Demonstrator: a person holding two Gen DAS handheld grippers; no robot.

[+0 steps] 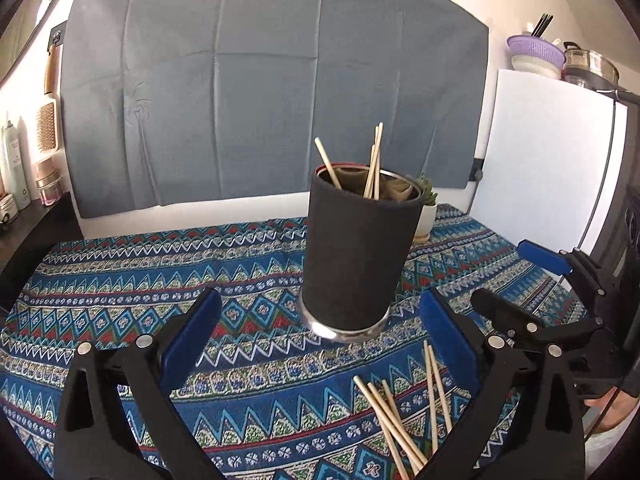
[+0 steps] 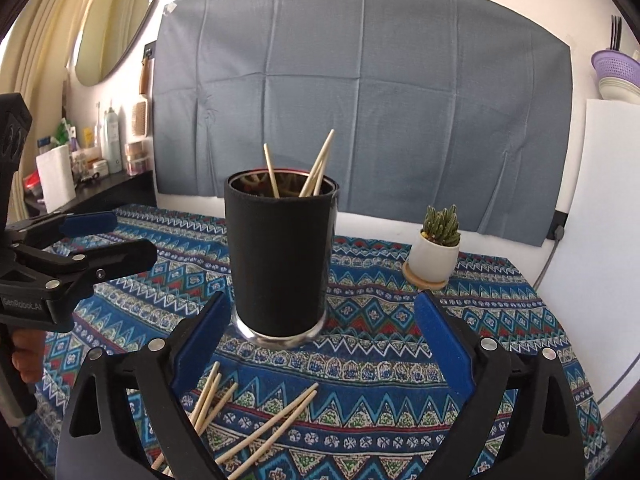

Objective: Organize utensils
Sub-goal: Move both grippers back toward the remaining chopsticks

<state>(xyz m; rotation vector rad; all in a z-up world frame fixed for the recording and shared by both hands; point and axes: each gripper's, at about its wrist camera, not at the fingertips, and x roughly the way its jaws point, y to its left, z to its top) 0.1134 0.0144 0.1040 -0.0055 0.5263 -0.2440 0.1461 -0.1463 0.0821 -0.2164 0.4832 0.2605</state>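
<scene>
Several loose chopsticks (image 2: pixel 256 428) lie flat on the patterned worktop (image 1: pixel 120 280), long axes fanned and running roughly away from the tools toward the holder (image 2: pixel 280 256). Four more stand tilted inside that upright black holder. The left tool (image 1: pixel 320 344) has its pads spread wide, nothing between them; the loose sticks lie under its right finger. The right tool (image 2: pixel 324 344) is likewise spread and empty, sticks under its left finger. Holder stands just ahead; potted cactus (image 2: pixel 438 244) beyond to the right, well apart.

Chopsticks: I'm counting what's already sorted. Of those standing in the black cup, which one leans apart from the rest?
The lone chopstick on the left of the cup in the right wrist view; the others cross together on the right.
</scene>
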